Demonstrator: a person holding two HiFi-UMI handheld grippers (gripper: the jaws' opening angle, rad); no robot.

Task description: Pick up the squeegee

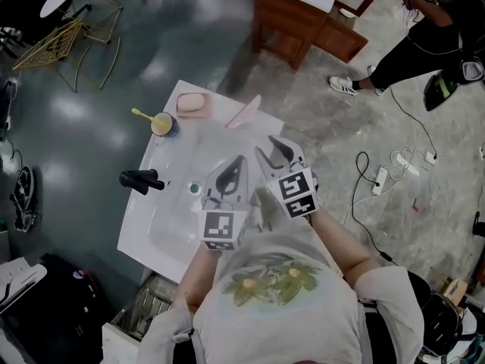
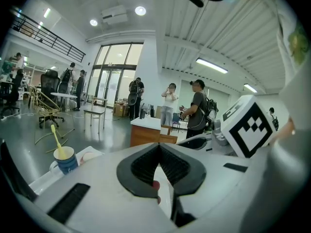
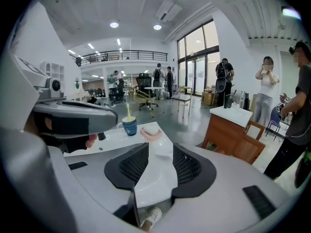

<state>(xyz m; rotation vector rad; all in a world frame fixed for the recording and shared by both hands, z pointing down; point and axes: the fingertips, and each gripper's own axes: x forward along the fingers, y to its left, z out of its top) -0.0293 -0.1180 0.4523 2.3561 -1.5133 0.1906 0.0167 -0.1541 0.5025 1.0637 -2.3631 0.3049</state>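
Left tongs point(image 2: 159, 147) together, right tongs point(image 3: 160, 149) apart, empty. Risks shoving squeegee point(image 1: 244, 114) at twelve o'clock off surface point(image 1: 151, 233) edge with a glancing, off-centre close.

Left gripper point(image 1: 238, 163), right gripper point(image 1: 273, 150) above sink point(image 1: 161, 220)

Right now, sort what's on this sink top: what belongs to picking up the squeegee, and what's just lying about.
For the job: likely the squeegee, the pale flat tool at the far edge; right gripper, open; left gripper, shut.
Lying about: cup with toothbrush, soap dish, tap.
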